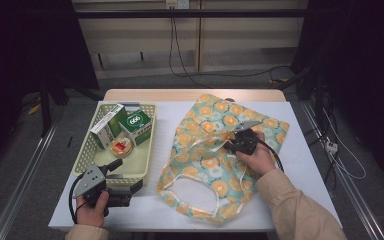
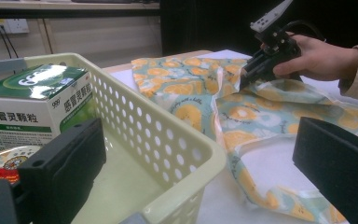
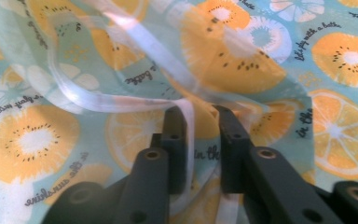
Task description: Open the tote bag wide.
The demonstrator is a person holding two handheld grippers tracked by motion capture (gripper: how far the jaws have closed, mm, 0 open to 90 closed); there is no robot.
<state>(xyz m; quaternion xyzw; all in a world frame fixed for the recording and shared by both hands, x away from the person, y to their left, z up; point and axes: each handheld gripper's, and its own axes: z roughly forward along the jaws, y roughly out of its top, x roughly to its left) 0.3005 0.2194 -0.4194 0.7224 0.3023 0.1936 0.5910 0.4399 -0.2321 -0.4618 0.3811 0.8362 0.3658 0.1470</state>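
Note:
A tote bag printed with orange slices lies crumpled on the white table, its mouth toward the front. My right gripper rests on the middle of the bag. In the right gripper view its jaws stand close together, pinching a fold of the fabric beside the white handle strap. From the left gripper view, the right gripper points down into the cloth. My left gripper stands open at the front corner of a cream basket, and its wide jaws straddle the basket's rim with nothing gripped.
Inside the basket stand a green medicine box and a white-and-green box, with a small round tin in front of them. Bare white table shows to the right of the bag and along the front edge. Cables run on the floor beyond.

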